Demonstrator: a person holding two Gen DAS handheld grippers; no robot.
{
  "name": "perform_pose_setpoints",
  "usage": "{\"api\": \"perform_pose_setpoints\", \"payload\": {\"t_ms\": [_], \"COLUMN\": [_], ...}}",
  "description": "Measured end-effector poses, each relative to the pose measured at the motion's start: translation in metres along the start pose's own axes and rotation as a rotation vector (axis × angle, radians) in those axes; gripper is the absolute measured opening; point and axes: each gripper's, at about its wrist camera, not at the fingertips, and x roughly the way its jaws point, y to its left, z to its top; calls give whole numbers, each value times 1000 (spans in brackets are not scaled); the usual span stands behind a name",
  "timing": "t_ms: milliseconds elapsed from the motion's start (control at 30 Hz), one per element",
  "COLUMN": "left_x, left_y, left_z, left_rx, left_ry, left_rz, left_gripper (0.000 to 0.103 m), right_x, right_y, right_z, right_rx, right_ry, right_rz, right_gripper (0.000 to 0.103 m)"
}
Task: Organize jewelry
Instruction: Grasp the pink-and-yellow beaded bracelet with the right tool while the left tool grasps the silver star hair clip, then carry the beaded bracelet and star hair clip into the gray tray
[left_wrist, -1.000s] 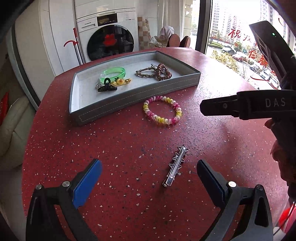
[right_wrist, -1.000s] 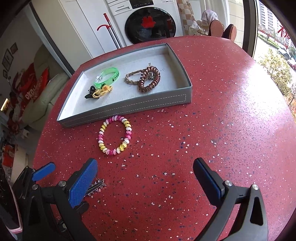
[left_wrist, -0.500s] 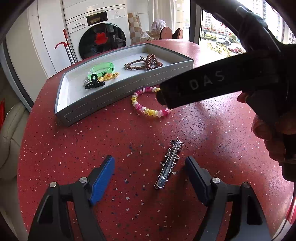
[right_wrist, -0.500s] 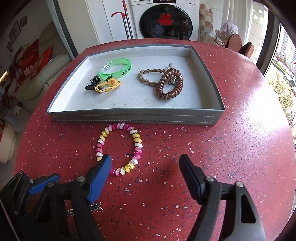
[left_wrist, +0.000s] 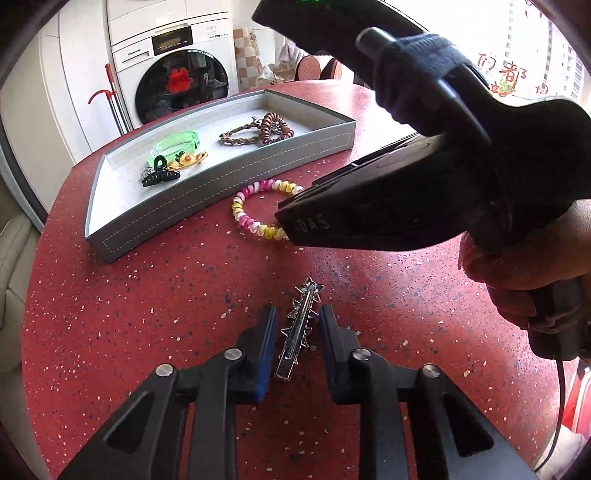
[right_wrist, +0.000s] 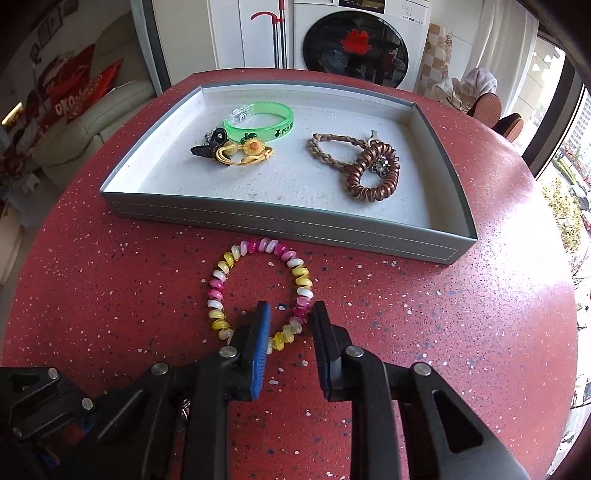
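Nearest the left gripper (left_wrist: 297, 334), a silver star-studded hair clip (left_wrist: 298, 328) lies flat on the red speckled counter (left_wrist: 147, 302), lengthwise between the two fingers. The fingers are closing on it, but a sliver of gap shows on each side, so the pads are not yet pressing. The clip looks stiff, light and thin, with spiky star points; its long sides are the sensible place to pinch, though it sits low and could skate on the smooth counter.

The right gripper (right_wrist: 290, 332) straddles the near arc of a pink, yellow and white beaded bracelet (right_wrist: 258, 288). Its fingers are closing too, one inside the loop, one outside, with beads between them but apparently untouched. The bracelet looks light and floppy, its glossy beads likely to roll, so a grip across the strand suits it.

Beyond, just behind the bracelet, the grey tray (right_wrist: 280, 225) holds a green bangle (right_wrist: 266, 122), a sunflower tie (right_wrist: 247, 151), a braided cord (right_wrist: 332, 151) and a copper coil tie (right_wrist: 373, 173).
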Motion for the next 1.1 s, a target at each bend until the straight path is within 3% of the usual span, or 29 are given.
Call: {"api": "perform_pose_setpoints", "payload": {"t_ms": [700, 1100], "left_x": [-21, -28], "left_y": [46, 61], "left_z": [-3, -1], "left_rx": [-214, -253], "left_ry": [-43, -60], "left_rz": [-32, -22], "left_gripper": [34, 34], "right_x": [-39, -49], "right_y": [-13, -12], "right_z": [-16, -22], "right_rx": [81, 103], "right_ry": [-81, -91], "right_rz": [37, 66], "right_gripper": [10, 10]}}
